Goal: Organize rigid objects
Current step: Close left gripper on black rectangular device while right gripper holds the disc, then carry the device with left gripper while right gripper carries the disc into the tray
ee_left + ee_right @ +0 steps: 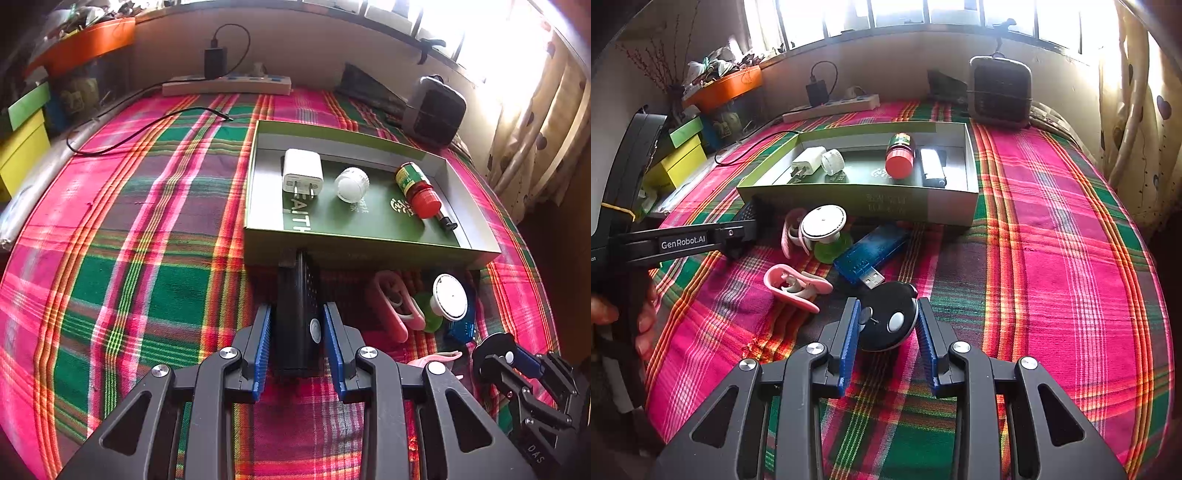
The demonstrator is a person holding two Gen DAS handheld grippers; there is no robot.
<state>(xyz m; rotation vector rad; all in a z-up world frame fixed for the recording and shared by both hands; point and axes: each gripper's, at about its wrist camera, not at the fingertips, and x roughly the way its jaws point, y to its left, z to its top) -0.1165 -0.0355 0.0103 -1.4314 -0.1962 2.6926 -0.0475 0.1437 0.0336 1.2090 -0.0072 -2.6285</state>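
Note:
A green box tray [258, 236] [820, 194] on the plaid cloth holds a white charger [302, 170], a white round cap [351, 184], a red-capped bottle [417, 186] and a black lighter [932, 166]. My left gripper [297, 332] is shut on a black rectangular device [297, 314] just in front of the tray. My right gripper [888, 325] is shut on a black round key fob [890, 317], also seen in the left wrist view [496, 350]. Loose in front of the tray lie a pink clip [794, 286], a white-and-green disc [823, 227] and a blue USB stick [871, 249].
A power strip [225, 85] with a black adapter [215, 61] and a loose cable [147, 127] lie at the back. A small dark heater [999, 90] stands behind the tray. Yellow and green boxes [679, 162] stand left; a curtain [1137, 110] hangs right.

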